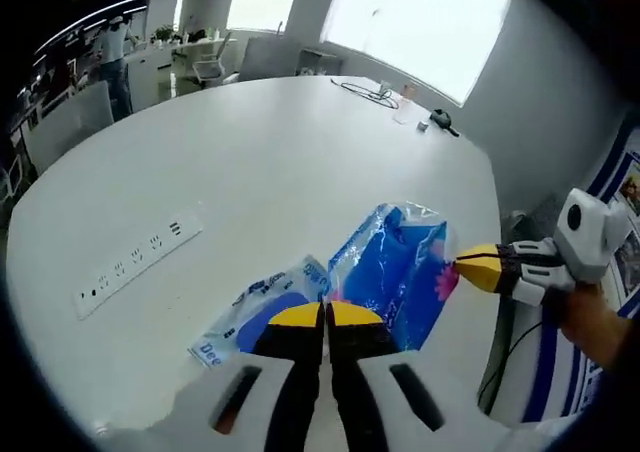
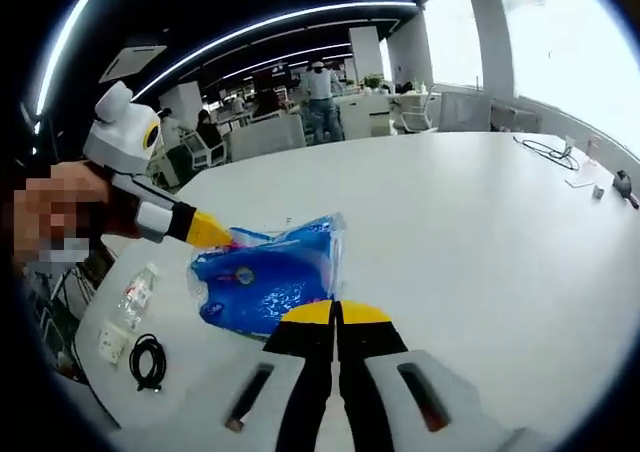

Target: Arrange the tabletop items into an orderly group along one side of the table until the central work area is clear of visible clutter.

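A blue plastic-wrapped tissue pack [image 1: 395, 272] lies near the table's edge. A flatter pale-blue pack [image 1: 250, 317] lies against its left side. My left gripper [image 1: 325, 317] is shut, its yellow tips over the seam between the two packs. The right gripper [image 1: 482, 269] comes in from the right, its yellow tips together against the blue pack's side. In the right gripper view the blue pack [image 2: 265, 277] lies just beyond my shut right gripper [image 2: 338, 314]. There the left gripper [image 2: 212, 232] touches the pack's far left corner. No wrapper shows between either pair of jaws.
The white table [image 1: 270, 172] bears a white power strip [image 1: 140, 262] at the left and cables with small items [image 1: 375, 94] at its far end. A small bottle [image 2: 135, 297], a white adapter [image 2: 110, 344] and a coiled black cable [image 2: 147, 360] lie near one edge. Office chairs and people are beyond.
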A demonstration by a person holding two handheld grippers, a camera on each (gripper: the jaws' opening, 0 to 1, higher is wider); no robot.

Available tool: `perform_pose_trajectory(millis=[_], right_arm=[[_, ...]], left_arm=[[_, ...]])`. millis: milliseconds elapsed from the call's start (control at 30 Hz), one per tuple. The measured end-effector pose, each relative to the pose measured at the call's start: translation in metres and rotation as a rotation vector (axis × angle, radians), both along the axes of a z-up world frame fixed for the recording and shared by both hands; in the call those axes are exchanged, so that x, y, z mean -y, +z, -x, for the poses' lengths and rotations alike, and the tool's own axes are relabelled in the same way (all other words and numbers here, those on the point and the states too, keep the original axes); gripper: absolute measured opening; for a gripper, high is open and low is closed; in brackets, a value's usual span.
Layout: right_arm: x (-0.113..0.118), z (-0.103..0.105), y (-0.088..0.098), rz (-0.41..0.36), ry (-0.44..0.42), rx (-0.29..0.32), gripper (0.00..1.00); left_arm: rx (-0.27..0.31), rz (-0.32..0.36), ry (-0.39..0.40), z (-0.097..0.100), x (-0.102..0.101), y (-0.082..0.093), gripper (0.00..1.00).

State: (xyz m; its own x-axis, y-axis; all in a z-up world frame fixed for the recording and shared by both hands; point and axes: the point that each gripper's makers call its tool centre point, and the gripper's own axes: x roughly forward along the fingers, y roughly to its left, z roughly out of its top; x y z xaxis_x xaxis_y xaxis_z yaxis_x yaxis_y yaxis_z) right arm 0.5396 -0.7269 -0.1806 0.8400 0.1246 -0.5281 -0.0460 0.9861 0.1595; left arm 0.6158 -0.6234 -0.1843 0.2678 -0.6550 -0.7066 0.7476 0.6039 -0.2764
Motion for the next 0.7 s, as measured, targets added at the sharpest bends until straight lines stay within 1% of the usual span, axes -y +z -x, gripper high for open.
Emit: perform_pose_trajectory(millis=[100, 167, 267, 333, 400, 567, 700], right_arm=[[0.014, -0.001, 0.0, 0.014, -0.015, 0.0, 0.0], [0.021, -0.001, 0.0, 0.018, -0.026, 0.001, 0.0], [0.032, -0.003, 0.0, 0.029, -0.04, 0.002, 0.0], [0.04, -0.003, -0.001, 0.031, -0.053, 0.0, 0.0], [0.046, -0.003, -0.002, 0.025, -0.068, -0.001, 0.0], [0.06, -0.006, -0.007, 0.035, -0.079, -0.009, 0.0], [0.072, -0.01, -0.009, 0.032, -0.084, -0.009, 0.0]], left_arm=[[0.0, -0.002, -0.012, -0.001, 0.01, 0.0, 0.0], [-0.003, 0.001, -0.021, -0.003, 0.021, -0.001, 0.0], [-0.001, 0.015, -0.03, -0.005, 0.034, 0.0, 0.0], [-0.009, 0.02, -0.032, -0.003, 0.041, -0.002, 0.0], [-0.005, 0.019, -0.043, -0.001, 0.049, -0.003, 0.0], [-0.006, 0.024, -0.05, -0.002, 0.06, -0.005, 0.0], [-0.009, 0.013, -0.064, -0.001, 0.07, -0.013, 0.0]])
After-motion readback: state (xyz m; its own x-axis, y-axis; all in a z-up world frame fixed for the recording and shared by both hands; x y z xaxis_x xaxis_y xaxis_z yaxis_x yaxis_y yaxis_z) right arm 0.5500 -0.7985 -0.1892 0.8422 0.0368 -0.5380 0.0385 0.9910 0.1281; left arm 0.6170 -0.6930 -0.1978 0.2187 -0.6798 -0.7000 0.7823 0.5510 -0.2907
